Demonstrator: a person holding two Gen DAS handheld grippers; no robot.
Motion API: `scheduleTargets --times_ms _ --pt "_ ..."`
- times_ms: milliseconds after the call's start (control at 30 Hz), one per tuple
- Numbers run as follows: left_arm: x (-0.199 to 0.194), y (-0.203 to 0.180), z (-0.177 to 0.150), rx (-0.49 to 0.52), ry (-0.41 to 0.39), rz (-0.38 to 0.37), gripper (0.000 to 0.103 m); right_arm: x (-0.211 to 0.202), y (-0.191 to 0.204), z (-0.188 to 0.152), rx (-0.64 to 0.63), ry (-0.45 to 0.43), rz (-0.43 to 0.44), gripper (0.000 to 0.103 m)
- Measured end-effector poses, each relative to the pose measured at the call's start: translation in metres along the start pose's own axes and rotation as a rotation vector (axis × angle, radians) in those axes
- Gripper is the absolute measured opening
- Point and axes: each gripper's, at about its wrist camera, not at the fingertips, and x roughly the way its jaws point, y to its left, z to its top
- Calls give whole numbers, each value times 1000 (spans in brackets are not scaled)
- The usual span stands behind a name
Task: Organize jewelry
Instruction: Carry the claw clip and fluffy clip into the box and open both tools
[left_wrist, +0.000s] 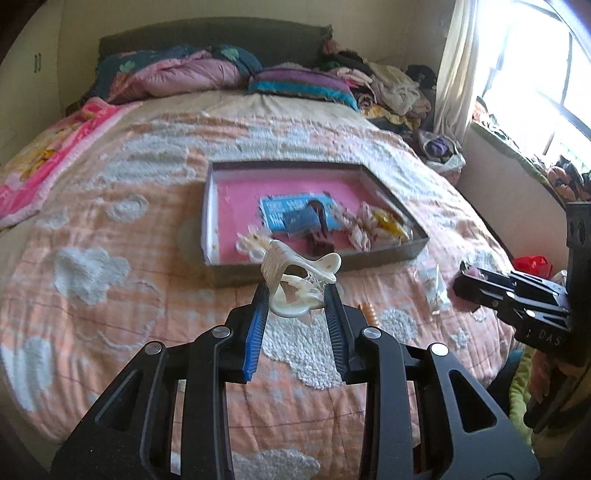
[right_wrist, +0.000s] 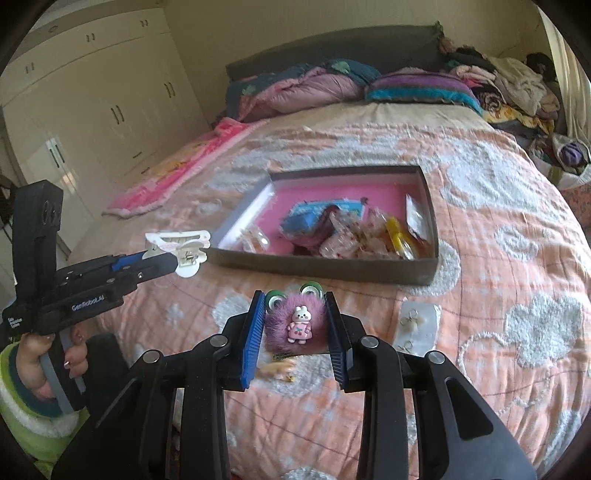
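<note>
Cream plastic hair claw (left_wrist: 295, 284) clamped between left gripper (left_wrist: 295, 295) pads, held above the bedspread (left_wrist: 110, 295) just short of the pink-lined box (left_wrist: 236, 192). Probably light, stiff, brittle at the teeth — best gripped across the spine. Right gripper (right_wrist: 295, 321) closed on fluffy purple pompom clip (right_wrist: 295, 326) — soft, squashy, likely forgiving.

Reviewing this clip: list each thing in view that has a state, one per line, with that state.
left gripper: shut on the cream claw clip, held above the bedspread
cream claw clip: gripped, off the bed
right gripper: shut on the purple fluffy clip
purple fluffy clip: gripped, bunny charm facing up
shallow box: open, no lid on it, pink lining, several items inside
small packet: lying flat on the bedspread
wardrobe doors: closed
</note>
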Motion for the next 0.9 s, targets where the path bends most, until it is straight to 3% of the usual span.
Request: scheduleTargets --times_ms 500,900 --pt "-24 32 27 -70 -89 47 23 -7 30 30 -42 -64 40 30" --pt "-12 39 56 -74 -118 49 23 9 35 61 -73 -87 41 30"
